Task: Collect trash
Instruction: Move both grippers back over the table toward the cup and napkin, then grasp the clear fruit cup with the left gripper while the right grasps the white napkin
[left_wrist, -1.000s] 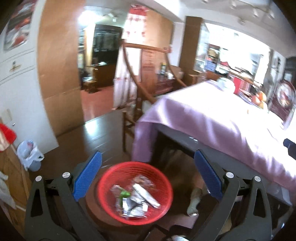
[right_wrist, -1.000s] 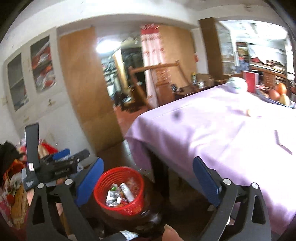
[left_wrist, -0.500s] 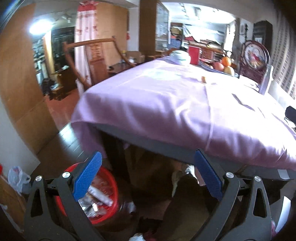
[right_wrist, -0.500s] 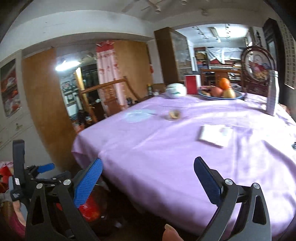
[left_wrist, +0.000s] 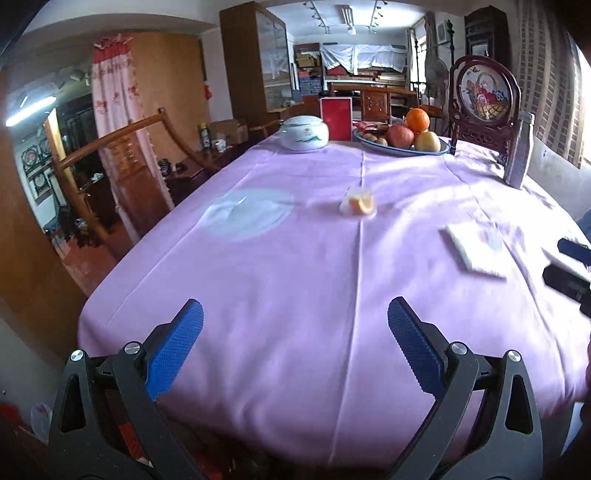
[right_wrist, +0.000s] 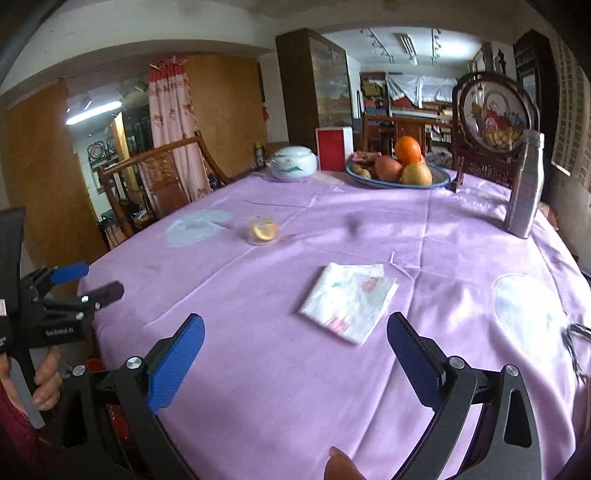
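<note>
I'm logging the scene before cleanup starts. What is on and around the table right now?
Lilac tablecloth: one, covers table.
Folded white printed napkin: one, near right tongs.
Clear wrapper with yellow piece: one, mid-table.
White lidded ceramic jar: one, far end.
Red box: one, behind jar.
Blue fruit plate: one, far end.
Silver bottle: one, far right.
Wooden chair: one, left.
Left tongs: open, empty.
Right tongs: open, empty.

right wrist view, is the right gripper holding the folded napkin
No, the right gripper is open and empty, and the folded napkin lies flat on the purple tablecloth ahead of it.
</note>
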